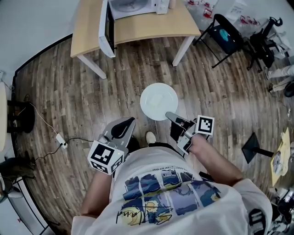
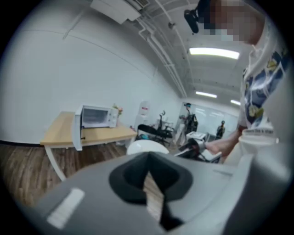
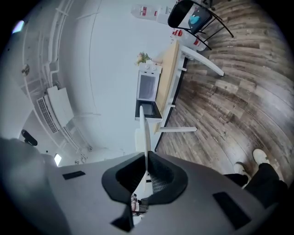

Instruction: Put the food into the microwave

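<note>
Over the wooden floor (image 1: 92,87), in the head view, I see the right gripper (image 1: 168,115) reaching forward, its jaws pinching the near rim of a white plate (image 1: 156,98). The plate is held roughly level in the air, well apart from the worktop (image 1: 151,25). Something pale lies on its middle; I cannot make out what. The left gripper (image 1: 128,122) hangs beside the plate without touching it, jaws pressed together on nothing. On the worktop the microwave (image 1: 133,5) stands with its door (image 1: 106,30) swung open.

In the left gripper view, the jaws meet at their tips, with only a sliver of floor showing behind them. Beyond them the plate (image 2: 143,147) shows as a white arc. Farther off, the microwave (image 2: 97,117) sits on the worktop (image 2: 59,135), its door (image 2: 77,128) standing open.

In the right gripper view, everything is rolled sideways. The plate (image 3: 144,133) runs edge-on as a thin white line out from between the clamped jaws, in line with the microwave (image 3: 148,87) and its open door (image 3: 148,111). A light shoe (image 3: 259,156) rests on the floor at lower right.
</note>
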Available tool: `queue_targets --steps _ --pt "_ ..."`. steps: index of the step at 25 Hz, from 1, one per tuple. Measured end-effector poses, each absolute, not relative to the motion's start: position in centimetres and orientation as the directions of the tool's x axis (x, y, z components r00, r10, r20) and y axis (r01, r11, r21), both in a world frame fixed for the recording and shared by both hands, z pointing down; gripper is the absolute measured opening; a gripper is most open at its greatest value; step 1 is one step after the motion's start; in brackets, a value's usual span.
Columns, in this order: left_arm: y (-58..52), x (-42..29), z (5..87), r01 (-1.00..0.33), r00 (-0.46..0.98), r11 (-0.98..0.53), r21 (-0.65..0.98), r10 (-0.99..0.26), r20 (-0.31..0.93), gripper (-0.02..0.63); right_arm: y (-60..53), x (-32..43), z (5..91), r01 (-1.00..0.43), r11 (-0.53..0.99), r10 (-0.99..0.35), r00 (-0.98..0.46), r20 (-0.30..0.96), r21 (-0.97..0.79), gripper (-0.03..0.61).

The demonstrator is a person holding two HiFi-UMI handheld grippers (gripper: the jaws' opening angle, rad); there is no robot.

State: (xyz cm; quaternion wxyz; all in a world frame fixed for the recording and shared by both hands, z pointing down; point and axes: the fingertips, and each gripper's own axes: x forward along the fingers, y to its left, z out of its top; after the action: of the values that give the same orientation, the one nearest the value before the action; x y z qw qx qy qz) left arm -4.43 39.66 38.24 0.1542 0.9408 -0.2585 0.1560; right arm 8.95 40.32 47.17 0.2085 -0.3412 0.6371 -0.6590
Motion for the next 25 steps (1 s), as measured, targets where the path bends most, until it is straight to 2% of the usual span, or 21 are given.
queue_targets --steps 5,15,25 --pt "35.9 -4.6 39.0 -0.513 0.830 -0.827 0.231 -0.409 0.379 0.008 35.8 8.9 47.4 -0.166 -0.094 -0.711 -0.679 0.183 -0.982 0.015" --pt "22.5 -6.3 37.4 -0.414 0.890 -0.877 0.243 -0.333 0.312 0.008 23.4 7.5 47.6 -0.175 -0.154 -0.755 -0.614 0.231 -0.972 0.015" --pt "11.5 -8.2 34.8 -0.322 0.926 -0.927 0.193 -0.266 0.266 0.008 10.8 6.1 45.9 -0.157 -0.111 -0.826 -0.534 0.178 -0.981 0.015"
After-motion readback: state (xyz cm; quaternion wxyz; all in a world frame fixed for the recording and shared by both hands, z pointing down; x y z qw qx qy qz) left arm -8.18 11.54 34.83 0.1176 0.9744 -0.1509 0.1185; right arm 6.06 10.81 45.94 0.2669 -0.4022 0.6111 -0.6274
